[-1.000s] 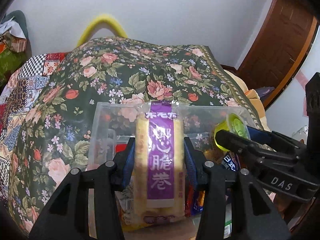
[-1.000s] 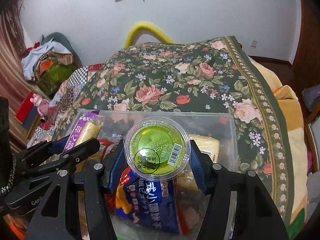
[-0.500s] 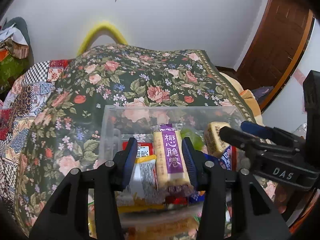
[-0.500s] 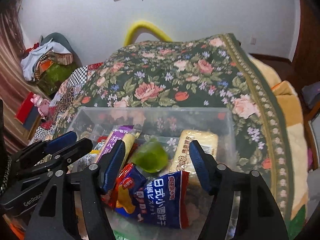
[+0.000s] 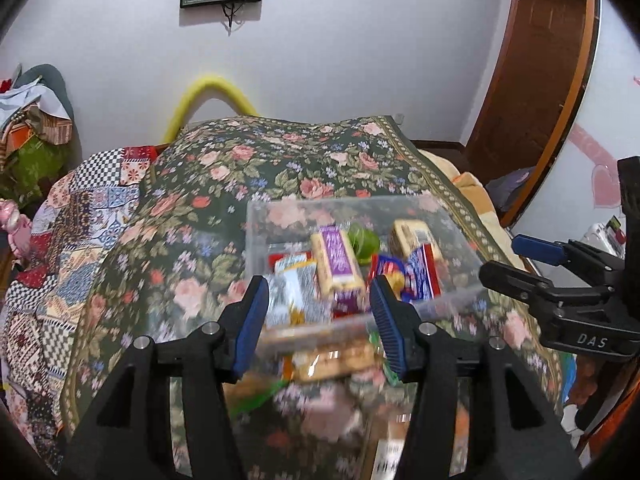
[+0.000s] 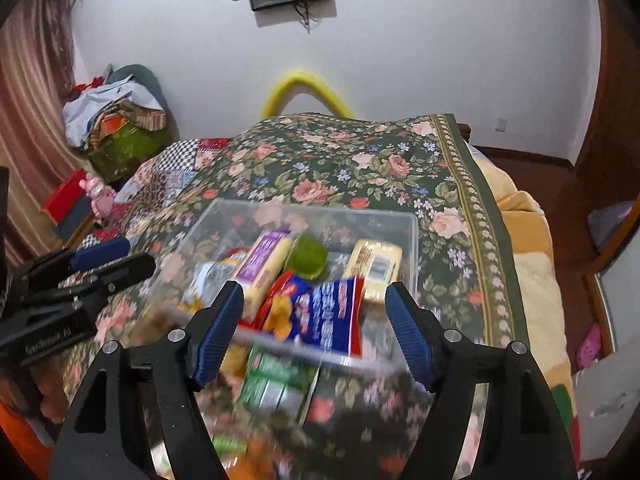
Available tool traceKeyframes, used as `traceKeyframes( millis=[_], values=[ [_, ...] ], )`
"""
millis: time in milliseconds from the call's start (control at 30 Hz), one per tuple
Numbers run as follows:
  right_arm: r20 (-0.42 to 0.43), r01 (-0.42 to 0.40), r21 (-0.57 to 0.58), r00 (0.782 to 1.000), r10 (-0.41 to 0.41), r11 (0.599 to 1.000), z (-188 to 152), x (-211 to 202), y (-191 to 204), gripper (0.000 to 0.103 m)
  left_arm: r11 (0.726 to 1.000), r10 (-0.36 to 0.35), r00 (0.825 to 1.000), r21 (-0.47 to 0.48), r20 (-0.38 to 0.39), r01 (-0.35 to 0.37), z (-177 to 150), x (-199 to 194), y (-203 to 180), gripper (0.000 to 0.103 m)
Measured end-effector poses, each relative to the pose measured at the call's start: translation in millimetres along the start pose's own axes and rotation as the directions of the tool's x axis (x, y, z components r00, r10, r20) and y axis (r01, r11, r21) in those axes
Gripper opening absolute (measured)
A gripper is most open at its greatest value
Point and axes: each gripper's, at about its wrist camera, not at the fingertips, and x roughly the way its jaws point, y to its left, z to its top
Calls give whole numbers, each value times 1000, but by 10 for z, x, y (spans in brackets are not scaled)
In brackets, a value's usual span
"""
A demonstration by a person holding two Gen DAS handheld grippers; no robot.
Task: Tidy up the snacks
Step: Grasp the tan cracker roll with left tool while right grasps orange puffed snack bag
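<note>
A clear plastic bin (image 5: 280, 216) (image 6: 408, 224) sits on the floral bedspread and holds several snacks. Inside lie a purple-labelled wafer pack (image 5: 336, 260) (image 6: 264, 264), a green jelly cup (image 5: 364, 242) (image 6: 308, 256), a blue biscuit bag (image 6: 332, 312) (image 5: 420, 272), a yellow cracker pack (image 6: 376, 268) and a silver packet (image 5: 296, 292). My left gripper (image 5: 318, 320) is open and empty, back from the bin's near wall. My right gripper (image 6: 314, 328) is open and empty, also near the bin's near side. Each gripper shows in the other's view at the side.
More snack packets (image 6: 276, 380) (image 5: 336, 356) lie blurred on the bedspread (image 5: 200, 184) in front of the bin. A yellow foam arch (image 6: 304, 84) rises behind the bed. Clothes pile (image 6: 116, 120) at left, wooden door (image 5: 532, 60) at right.
Both grippers let go: the wafer pack and the jelly cup dropped into the bin. Both grippers then pulled back and up, away from the bin.
</note>
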Motion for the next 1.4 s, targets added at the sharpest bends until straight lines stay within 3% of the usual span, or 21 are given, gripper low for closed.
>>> traceKeyframes(
  millis=[333,567,733,900,1000,1133,1233,1400],
  values=[
    [-103,-14,-56,995,8,998,-573,-34,200,73,1000,-9,994,-1,-110,9,-680,-126,44,55],
    [-231,-61,-46,972,49,997,-963,209,285,73,999,-39,978,17,-206,44,-1093,-10,7,55],
    [-243,-66,-34,968,56,997,-1014,314,305,77,996,-72,968,25,-242,80,-1258,58,-74,55],
    [-264,-94,3,960,91,996,-1067,400,318,77,996,-82,968,19,-236,89,-1267,74,-117,56],
    [-257,-103,15,961,104,995,-1102,375,313,74,995,-100,965,2,-242,104,-1245,89,-127,56],
    [-258,-138,30,956,141,990,-1138,292,271,49,991,-118,960,26,-255,129,-1275,99,-251,55],
    [-241,-99,2,966,96,995,-1168,210,265,46,991,-100,962,58,-253,118,-1318,131,-348,56],
    [-219,-47,-20,975,42,999,-1212,65,149,44,993,-111,956,13,-273,119,-1314,282,-334,56]
  ],
)
